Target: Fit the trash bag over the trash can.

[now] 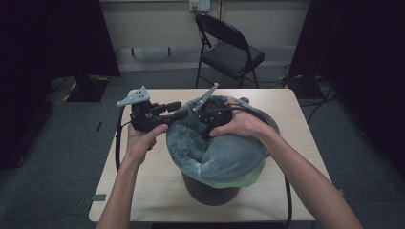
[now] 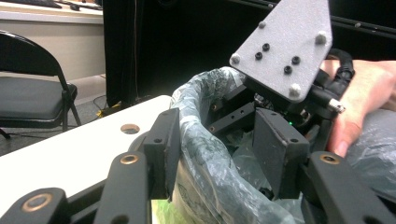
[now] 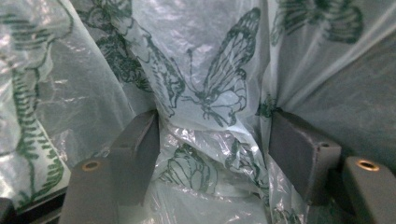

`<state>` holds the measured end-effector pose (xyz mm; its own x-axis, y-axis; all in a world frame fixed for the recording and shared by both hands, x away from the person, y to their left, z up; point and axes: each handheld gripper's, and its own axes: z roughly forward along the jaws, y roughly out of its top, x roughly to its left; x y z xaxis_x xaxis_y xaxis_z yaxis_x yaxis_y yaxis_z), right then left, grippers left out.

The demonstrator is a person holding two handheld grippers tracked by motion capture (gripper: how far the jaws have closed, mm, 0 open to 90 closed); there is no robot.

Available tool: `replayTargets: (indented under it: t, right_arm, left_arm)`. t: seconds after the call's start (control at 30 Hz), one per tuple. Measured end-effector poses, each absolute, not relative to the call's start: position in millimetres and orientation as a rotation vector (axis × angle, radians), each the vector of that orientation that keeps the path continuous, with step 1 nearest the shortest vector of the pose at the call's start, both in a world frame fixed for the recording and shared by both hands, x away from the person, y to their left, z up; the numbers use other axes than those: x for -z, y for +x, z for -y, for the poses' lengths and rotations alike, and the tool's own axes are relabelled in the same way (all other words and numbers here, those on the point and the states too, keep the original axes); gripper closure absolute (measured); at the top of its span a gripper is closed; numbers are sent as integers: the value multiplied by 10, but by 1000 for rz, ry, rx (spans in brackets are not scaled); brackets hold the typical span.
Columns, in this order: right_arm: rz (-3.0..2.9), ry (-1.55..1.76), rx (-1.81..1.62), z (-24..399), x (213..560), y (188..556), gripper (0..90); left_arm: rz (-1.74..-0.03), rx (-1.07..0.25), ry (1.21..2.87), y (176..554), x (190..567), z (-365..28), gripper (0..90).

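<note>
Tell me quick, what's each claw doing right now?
Left gripper: jaws straddle the bin's rim and the bag; grip cannot be told.
Right gripper: open inside the bag, holding nothing.

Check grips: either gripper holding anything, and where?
Left gripper straddles the bag at the bin's rim; contact can't be told. Right gripper, open inside the bag, holds nothing.

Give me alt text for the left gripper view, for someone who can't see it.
Two black jaws of the left gripper straddle the rim of a dark bin lined with a translucent green-printed plastic bag, one jaw outside, one inside. Beyond, a hand holds the right gripper down in the bag.
</note>
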<state>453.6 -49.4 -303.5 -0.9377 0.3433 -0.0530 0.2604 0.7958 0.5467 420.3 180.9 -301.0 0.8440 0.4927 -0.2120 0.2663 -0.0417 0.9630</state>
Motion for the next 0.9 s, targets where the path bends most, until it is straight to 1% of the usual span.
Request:
replayTargets:
  t: [0.07,0.13,0.17,0.23,0.33,0.47,0.53,0.67,0.8,0.9]
  right_arm:
    - [-2821,488,-858,496,2993,4522,322]
    - [-2778,510,-967,563,2865,4508,290]
    - [-2756,499,-1009,605,2794,4499,283]
    - [-2699,523,-1129,698,2652,4474,280]
    - [-2638,506,-1246,746,2545,4402,278]
    - [-2668,391,-1227,572,2616,4255,287]
    - [-2706,362,-1184,467,2691,4220,307]
    - [-2788,263,-1106,310,2841,4140,318]
    - [-2893,226,-1043,270,2926,4090,316]
    - [-2951,145,-975,252,2973,4032,306]
  left_arm:
    - [-611,-210,1639,4223,3010,-1807,535]
    - [-621,-214,1670,4262,3033,-1793,549]
    - [-619,-204,1665,4275,3042,-1789,540]
    - [-624,-210,1654,4301,3049,-1778,546]
    - [-636,-195,1642,4366,3057,-1749,560]
    - [-641,-174,1649,4430,3058,-1753,538]
    - [-643,-179,1656,4430,3048,-1745,534]
    - [-644,-193,1660,4417,3043,-1749,534]
    - [-651,-198,1654,4397,3036,-1755,531]
    - [-644,-189,1636,4361,3023,-1778,511]
